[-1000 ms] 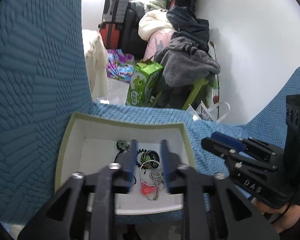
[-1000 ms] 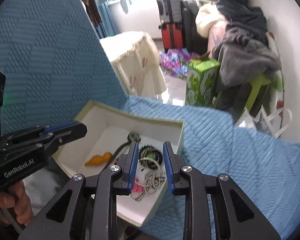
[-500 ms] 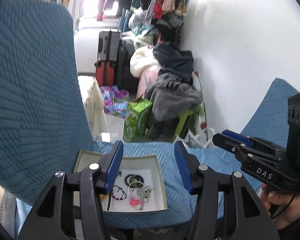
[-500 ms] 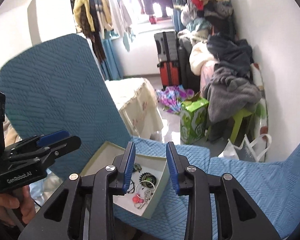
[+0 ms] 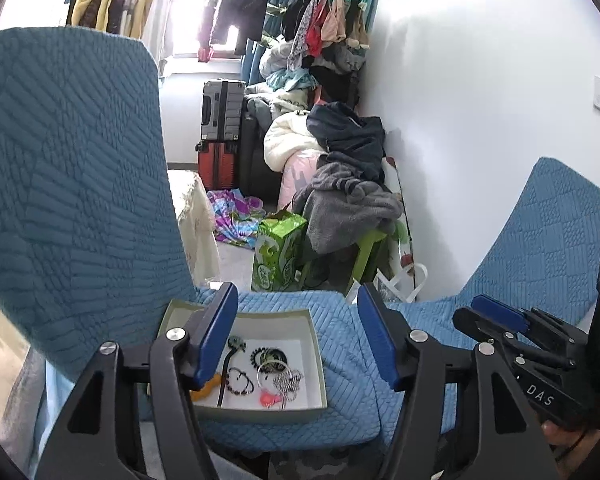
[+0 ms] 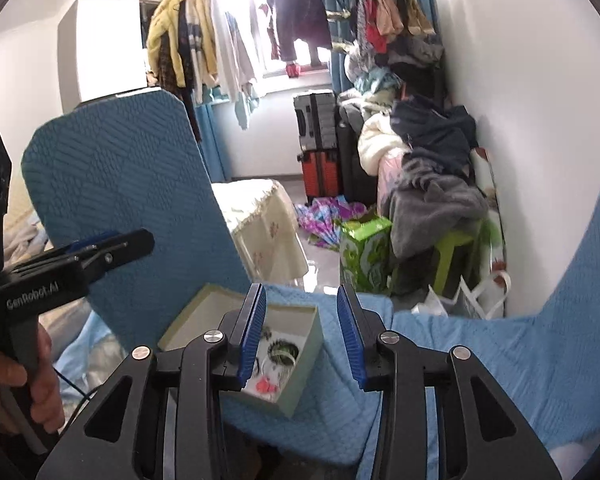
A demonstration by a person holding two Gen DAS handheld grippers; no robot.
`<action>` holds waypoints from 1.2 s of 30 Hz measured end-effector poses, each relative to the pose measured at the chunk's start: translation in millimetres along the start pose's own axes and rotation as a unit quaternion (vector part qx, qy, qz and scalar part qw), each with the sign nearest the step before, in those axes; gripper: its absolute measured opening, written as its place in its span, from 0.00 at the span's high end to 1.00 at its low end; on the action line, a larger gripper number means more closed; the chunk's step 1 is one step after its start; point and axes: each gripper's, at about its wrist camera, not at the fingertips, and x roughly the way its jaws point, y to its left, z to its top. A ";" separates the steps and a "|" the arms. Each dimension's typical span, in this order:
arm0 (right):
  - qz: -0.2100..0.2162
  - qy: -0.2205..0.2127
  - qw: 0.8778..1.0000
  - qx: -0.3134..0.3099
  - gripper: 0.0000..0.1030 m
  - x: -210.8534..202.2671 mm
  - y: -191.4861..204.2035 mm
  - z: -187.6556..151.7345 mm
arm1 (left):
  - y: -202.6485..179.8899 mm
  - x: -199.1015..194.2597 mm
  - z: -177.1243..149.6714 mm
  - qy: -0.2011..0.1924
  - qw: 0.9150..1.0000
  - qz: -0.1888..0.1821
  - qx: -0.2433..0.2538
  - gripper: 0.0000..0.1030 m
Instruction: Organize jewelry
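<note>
Left wrist view: the left gripper [image 5: 296, 332] has just been opening and holds nothing; the box [image 5: 204, 310] lies below and ahead of it on the blue cushion [image 5: 340, 360], the jewelry [image 5: 260, 372] gathered inside. The right gripper [image 6: 300, 332], also opening, is empty. No loose pieces show, so the sorting looks nearly done.

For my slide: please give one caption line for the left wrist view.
Open left claw above a shallow box of jewelry on a blue quilted seat, nothing held.
</note>
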 end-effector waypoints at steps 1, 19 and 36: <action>-0.003 0.002 1.000 0.000 0.66 -0.7 -0.5 -3.9 | 0.5 0.1 -3.5 0.004 1.000 0.001 -0.002 0.37; -0.057 0.028 0.997 0.036 0.01 -1.5 -14.5 -44.7 | 2.2 8.3 -43.6 0.056 0.998 0.034 -0.015 0.15; -0.078 0.053 0.995 0.040 0.01 8.0 -17.6 -62.4 | 8.3 15.2 -59.5 0.073 0.996 0.058 -0.017 0.01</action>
